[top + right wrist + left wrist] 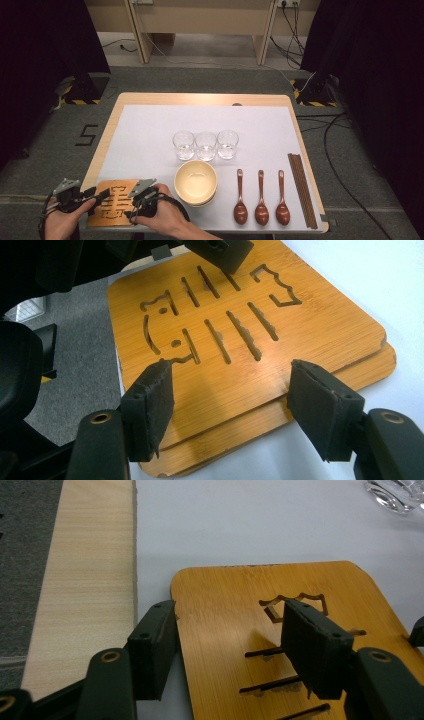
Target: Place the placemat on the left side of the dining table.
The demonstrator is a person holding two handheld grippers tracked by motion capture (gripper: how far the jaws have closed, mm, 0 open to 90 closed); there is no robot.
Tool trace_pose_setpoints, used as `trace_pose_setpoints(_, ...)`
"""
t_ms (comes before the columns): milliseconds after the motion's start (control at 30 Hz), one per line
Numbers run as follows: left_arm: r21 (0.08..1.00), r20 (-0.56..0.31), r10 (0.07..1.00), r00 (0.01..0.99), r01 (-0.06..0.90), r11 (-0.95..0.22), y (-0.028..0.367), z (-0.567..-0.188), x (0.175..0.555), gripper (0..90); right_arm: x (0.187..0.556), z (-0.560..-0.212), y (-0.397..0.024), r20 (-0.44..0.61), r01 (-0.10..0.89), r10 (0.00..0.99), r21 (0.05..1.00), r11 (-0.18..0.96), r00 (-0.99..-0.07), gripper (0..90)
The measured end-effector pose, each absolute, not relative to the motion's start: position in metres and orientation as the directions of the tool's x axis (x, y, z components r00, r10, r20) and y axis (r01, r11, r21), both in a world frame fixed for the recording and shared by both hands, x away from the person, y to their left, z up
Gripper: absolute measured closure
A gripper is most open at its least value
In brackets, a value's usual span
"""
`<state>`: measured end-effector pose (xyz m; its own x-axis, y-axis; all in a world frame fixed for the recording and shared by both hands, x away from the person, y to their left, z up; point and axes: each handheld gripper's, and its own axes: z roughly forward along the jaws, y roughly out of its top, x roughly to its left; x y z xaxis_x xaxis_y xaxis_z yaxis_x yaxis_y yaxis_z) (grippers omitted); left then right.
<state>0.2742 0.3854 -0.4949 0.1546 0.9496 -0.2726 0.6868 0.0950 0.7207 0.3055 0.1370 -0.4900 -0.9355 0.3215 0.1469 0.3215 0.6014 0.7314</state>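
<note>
1. A stack of orange-brown bamboo trivets with a cut-out fish pattern (pixel 116 204) lies at the near left corner of the white table covering (pixel 150 130), which is spread on a pale wooden table (pixel 107 131). In the right gripper view at least two boards (pixel 240 345) lie one on the other, the lower edge showing slightly offset.
2. The left gripper (pixel 95 196), held in the person's left hand (pixel 62 222), stands at the stack's left edge. In the left gripper view its jaws are wide apart: one jaw is beside the board's corner, the other over the board (pixel 280 595) near the slots. Whether they touch the board cannot be told.
3. The right gripper (pixel 134 207), held in the right hand (pixel 167 217), is at the stack's right side. Its jaws are wide apart and hang above the upper board, gripping nothing.
4. Just right of the stack stand stacked cream round bowls (pixel 196 183).
5. Beyond the bowls, three clear drinking glasses (pixel 205 145) stand in a row, close together.
6. Right of the bowls lie three dark red-brown wooden spoons (pixel 260 200), side by side.
7. Dark wooden chopsticks (pixel 301 189) lie along the right table edge.
</note>
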Motion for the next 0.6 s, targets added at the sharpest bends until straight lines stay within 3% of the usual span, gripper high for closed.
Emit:
trace_pose_setpoints(300, 0.742, -0.348, 0.928, 0.135, 0.645, 0.184, 0.393, -0.478, 0.272, 46.6, 0.305, -0.491, 0.138, 0.146, 0.313, 0.310, 0.733, 0.604, -0.940, 34.6)
trace_pose_setpoints(600, 0.792, -0.440, 0.868, 0.231, 0.556, 0.253, 0.385, -0.441, 0.272, 49.7, 0.307, -0.492, 0.136, 0.157, 0.300, 0.280, 0.742, 0.599, -0.947, 34.2)
